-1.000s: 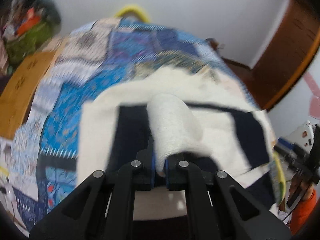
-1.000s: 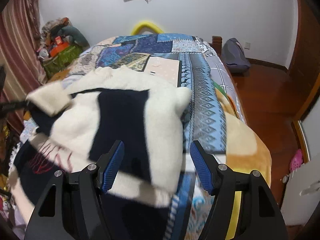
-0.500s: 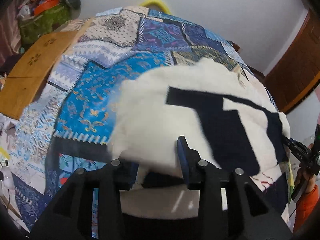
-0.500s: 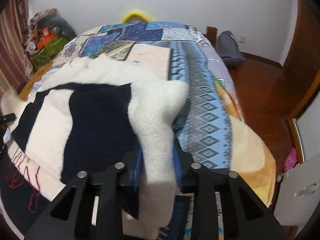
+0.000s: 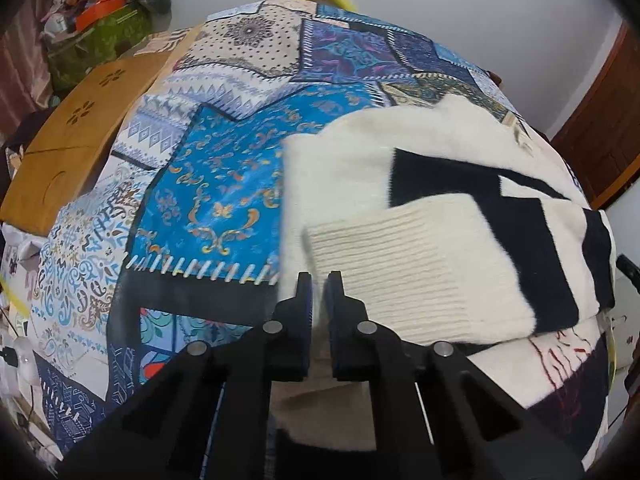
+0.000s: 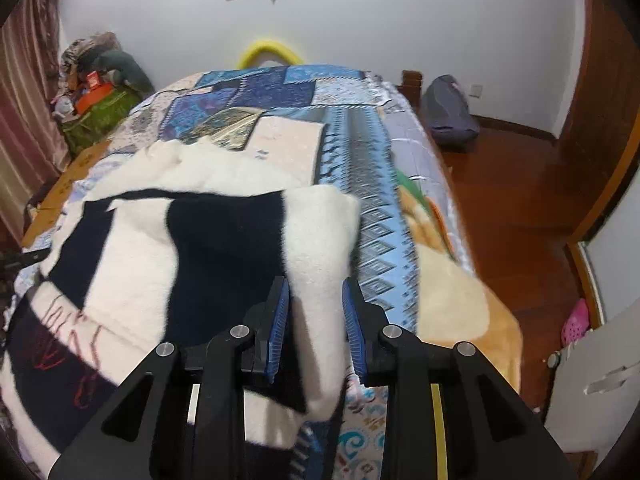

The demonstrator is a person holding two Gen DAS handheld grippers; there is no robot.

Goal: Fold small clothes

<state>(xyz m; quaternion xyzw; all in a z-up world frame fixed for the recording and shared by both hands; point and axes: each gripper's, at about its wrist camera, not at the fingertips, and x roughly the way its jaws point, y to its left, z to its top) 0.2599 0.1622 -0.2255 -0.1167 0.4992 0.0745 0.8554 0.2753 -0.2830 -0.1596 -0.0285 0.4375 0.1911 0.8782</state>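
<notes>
My left gripper [image 5: 319, 286] nearly clenched, gripping nothing; right gripper [image 6: 315, 300] parted around fuzzy cream-and-navy sweater [image 6: 192, 248], ribbed cuff [image 5: 416, 264] pointing left; red stitching unreadable.

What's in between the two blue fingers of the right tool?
A fold of the white sweater lies between the right tool's fingers, seen in the right wrist view; whether they pinch it is unclear.

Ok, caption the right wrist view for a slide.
Right tool straddles the cream-and-black knit sweater's white edge on the blue patchwork quilt.
</notes>
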